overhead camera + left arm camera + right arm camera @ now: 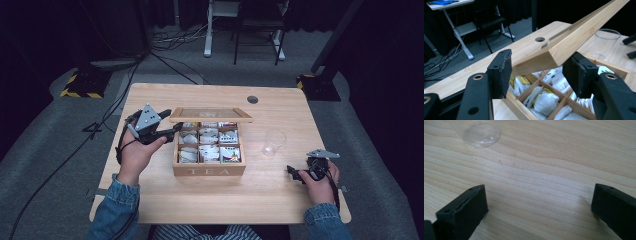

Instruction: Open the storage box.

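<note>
A wooden box marked TEA point(209, 170) stands mid-table, its compartments holding several paper tea bags point(544, 100). Its lid point(211, 115) is raised at a slant over the back of the box. My left gripper point(170, 129) is at the lid's left end. In the left gripper view the lid's corner point(554, 52) sits between the two pads, which press on it, and the gripper point(540, 72) is shut on it. My right gripper point(294, 172) rests low at the table's right front, its jaws wide apart over bare wood point(539, 207).
A clear plastic cup point(274, 141) stands right of the box, just ahead of the right gripper; its base point(481, 132) shows in the right gripper view. A cable hole point(252, 99) lies in the table's far side. Chairs and cables sit on the floor beyond.
</note>
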